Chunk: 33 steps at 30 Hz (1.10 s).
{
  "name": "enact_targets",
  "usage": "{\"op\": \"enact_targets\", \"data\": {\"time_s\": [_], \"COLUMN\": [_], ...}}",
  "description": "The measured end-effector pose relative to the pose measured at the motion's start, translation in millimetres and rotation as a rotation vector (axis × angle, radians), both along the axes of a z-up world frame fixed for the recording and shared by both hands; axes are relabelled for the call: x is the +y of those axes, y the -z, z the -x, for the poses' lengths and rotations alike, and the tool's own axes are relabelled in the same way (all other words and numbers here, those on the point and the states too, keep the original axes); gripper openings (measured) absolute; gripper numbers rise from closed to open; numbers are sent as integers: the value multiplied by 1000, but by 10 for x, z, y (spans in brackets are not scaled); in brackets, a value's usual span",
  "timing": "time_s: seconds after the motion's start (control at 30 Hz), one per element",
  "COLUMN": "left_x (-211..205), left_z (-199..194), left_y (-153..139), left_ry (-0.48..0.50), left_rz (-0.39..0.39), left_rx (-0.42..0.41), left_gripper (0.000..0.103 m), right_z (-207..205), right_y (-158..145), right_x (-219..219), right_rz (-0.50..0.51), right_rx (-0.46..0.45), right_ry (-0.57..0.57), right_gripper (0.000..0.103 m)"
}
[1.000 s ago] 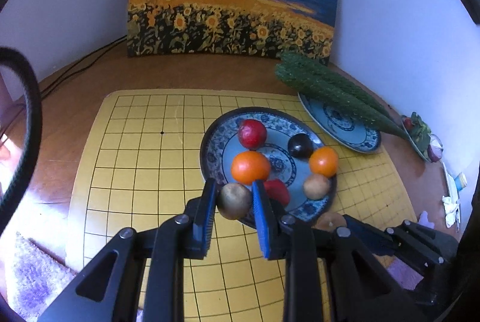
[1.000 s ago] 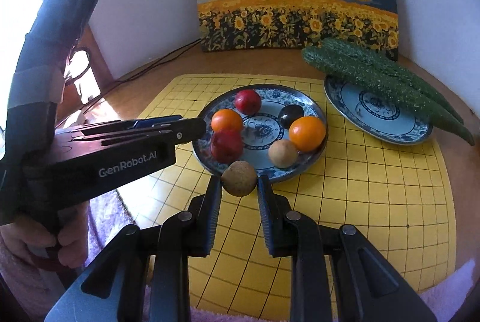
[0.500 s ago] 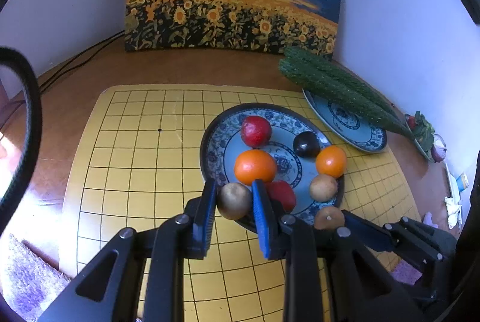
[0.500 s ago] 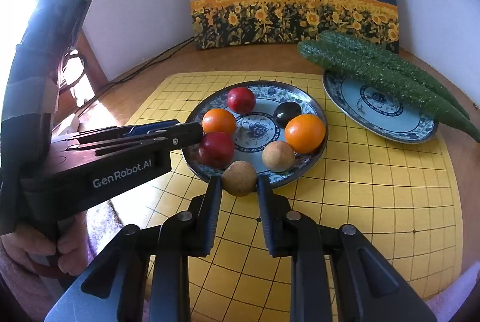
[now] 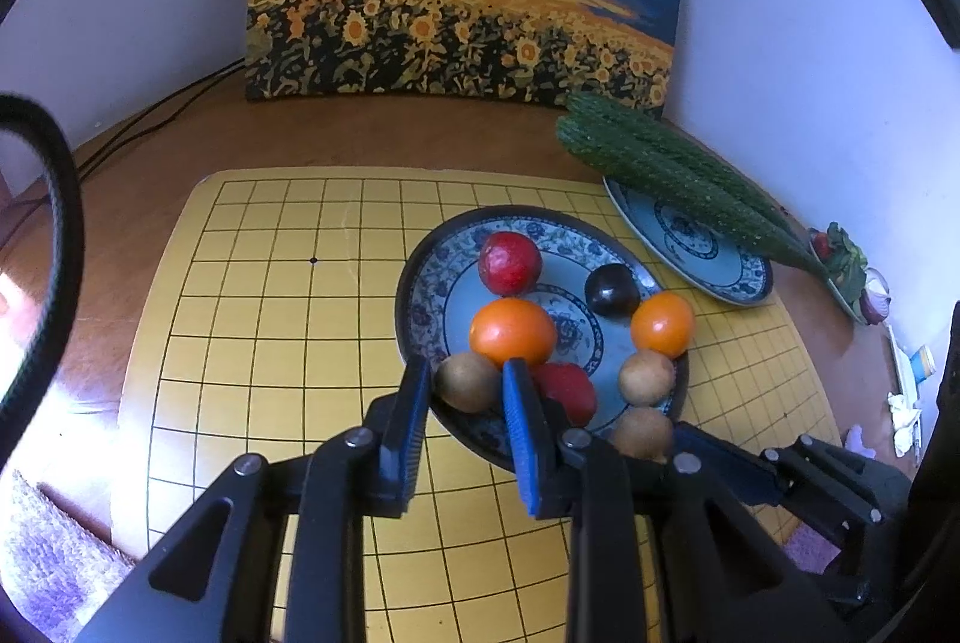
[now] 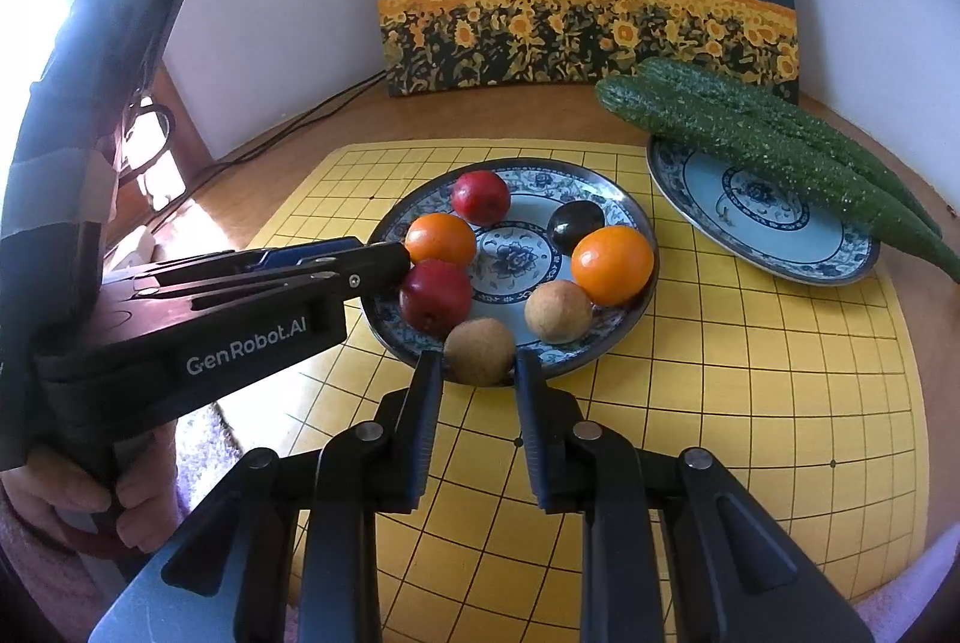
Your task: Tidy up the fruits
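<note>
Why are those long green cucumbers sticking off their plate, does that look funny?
A bit. The two cucumbers are longer than their plate, so both ends hang past its rim, while the round fruits sit neatly on the fruit plate. Nothing is spilled or broken.

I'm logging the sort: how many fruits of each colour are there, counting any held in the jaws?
Red fruits: 2
Orange fruits: 2
Brown fruits: 3
Dark fruit: 1
Total: 8
</note>
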State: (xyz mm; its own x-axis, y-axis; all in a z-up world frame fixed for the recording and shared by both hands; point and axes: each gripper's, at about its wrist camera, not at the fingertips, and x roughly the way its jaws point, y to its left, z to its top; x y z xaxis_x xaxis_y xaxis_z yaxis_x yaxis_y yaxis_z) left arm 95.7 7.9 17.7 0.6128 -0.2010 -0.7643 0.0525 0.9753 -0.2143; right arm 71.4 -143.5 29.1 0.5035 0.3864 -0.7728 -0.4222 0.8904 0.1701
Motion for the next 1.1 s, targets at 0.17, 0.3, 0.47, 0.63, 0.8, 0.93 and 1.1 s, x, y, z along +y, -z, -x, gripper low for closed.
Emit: {"op": "enact_targets", "data": {"time_s": [0.17,0.3,0.47,0.63,0.8,0.93,1.1], "left_x": [-3,4,20,43,27,-18,-79], "left_z": [22,68,168,306,431,517,582], "left_y": [-27,-74,-113,-110,-87,-74,-26], "left_ry": [-7,-12,-17,-28,-30,-30,-45], "left_rz": [-11,-13,-17,-25,-36,-42,-52], "left_rx": [-10,-14,-8,8,27,33,57], "left_gripper": [35,45,50,58,62,62,64], "right_z": [14,29,69,119,165,221,270], "right_y": [-16,-36,-74,-93,-123,-142,-141], "right_x": [5,-8,-46,-114,-207,-262,-315], "right_rz": [0,0,-10,-16,-19,-13,3], "right_rx": [-7,-12,-14,-4,-2,-8,-14], "right_ry": [-3,1,12,32,62,76,85], "right_gripper": [36,43,47,53,59,61,66]}}
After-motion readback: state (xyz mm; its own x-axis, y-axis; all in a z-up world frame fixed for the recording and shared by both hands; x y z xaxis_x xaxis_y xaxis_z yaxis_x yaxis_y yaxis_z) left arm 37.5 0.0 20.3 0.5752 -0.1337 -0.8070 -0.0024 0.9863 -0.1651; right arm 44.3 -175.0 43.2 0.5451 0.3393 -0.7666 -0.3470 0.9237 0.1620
